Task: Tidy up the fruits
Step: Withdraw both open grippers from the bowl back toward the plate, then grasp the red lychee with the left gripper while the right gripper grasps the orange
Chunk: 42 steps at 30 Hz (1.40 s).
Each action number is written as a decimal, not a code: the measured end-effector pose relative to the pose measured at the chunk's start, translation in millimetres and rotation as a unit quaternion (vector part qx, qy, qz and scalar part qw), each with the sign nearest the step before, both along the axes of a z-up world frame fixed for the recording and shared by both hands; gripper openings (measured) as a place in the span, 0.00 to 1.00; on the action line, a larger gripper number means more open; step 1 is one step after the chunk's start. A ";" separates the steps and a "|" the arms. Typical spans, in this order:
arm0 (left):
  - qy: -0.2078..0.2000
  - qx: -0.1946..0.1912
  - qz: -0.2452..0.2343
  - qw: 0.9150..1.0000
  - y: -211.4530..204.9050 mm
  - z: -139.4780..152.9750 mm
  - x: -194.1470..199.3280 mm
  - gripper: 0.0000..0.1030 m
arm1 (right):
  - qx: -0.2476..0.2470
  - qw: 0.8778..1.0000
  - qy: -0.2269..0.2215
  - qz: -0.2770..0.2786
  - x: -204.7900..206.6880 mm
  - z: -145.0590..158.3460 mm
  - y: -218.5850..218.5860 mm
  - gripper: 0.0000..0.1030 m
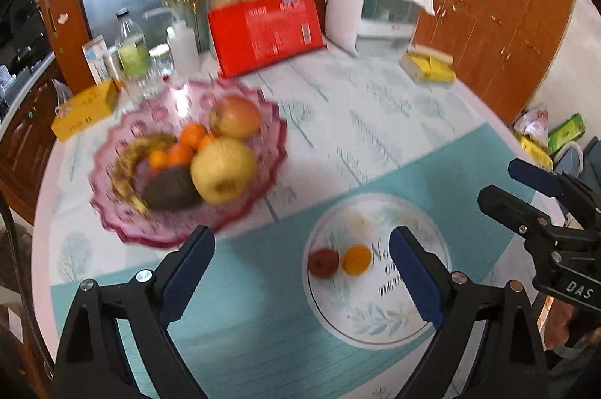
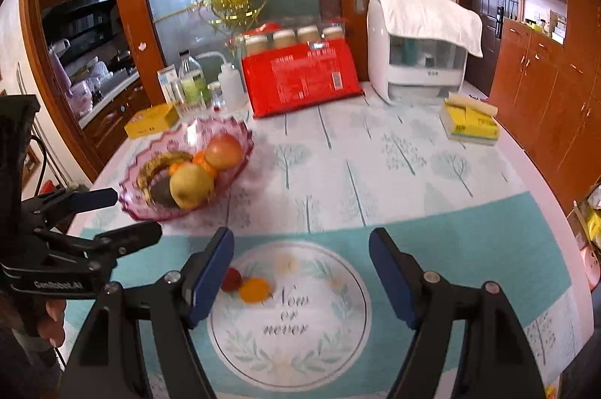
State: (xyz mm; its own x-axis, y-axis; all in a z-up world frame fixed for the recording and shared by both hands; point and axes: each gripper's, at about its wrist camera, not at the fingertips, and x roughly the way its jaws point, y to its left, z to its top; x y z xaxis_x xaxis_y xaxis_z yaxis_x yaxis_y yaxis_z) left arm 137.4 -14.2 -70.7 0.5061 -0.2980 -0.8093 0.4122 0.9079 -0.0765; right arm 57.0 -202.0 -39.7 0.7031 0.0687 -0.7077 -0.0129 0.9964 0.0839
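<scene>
A pink glass bowl point(image 1: 124, 211) point(image 2: 233, 128) on the table holds a banana point(image 1: 124, 170), several tangerines point(image 1: 191, 136), an avocado point(image 1: 169, 188), a yellow apple point(image 1: 223, 170) and a reddish apple point(image 1: 234, 116). A small red fruit point(image 1: 323, 262) point(image 2: 231, 279) and a small orange point(image 1: 357, 260) point(image 2: 255, 289) lie side by side on the white circle of the teal mat point(image 1: 255, 324). My left gripper point(image 1: 302, 241) point(image 2: 135, 213) hovers open and empty just short of them. My right gripper point(image 2: 302, 237) point(image 1: 501, 183) is open and empty above the circle.
At the back of the table stand a red carton point(image 1: 266, 31), bottles and jars point(image 1: 131, 46), a white appliance under a towel point(image 1: 375, 1) and yellow boxes point(image 1: 84, 108) point(image 1: 428, 65). Wooden cabinets point(image 1: 518, 35) line the right side.
</scene>
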 end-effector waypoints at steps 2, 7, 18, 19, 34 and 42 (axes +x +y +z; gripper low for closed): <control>0.009 0.003 0.002 1.000 -1.4 -12.8 -1.9 0.91 | -0.002 1.000 0.010 0.007 -3.7 -10.9 3.0 0.73; 0.023 0.013 0.006 1.000 -1.2 -36.7 -1.2 0.91 | -0.009 0.999 0.036 0.026 -6.4 -39.8 12.7 0.73; 0.045 0.015 0.021 0.999 8.2 -71.7 6.3 0.91 | 0.008 0.994 0.081 0.070 6.6 -87.0 24.3 0.73; 0.047 0.016 0.024 0.998 8.9 -74.0 6.7 0.91 | 0.013 0.994 0.083 0.075 8.0 -90.1 24.4 0.72; 0.065 0.010 0.045 0.997 16.4 -92.4 11.1 0.91 | 0.048 0.979 0.134 0.144 33.5 -129.8 34.6 0.58; 0.075 0.000 0.061 0.995 21.6 -97.8 17.4 0.91 | 0.035 0.976 0.139 0.166 50.6 -142.9 45.4 0.47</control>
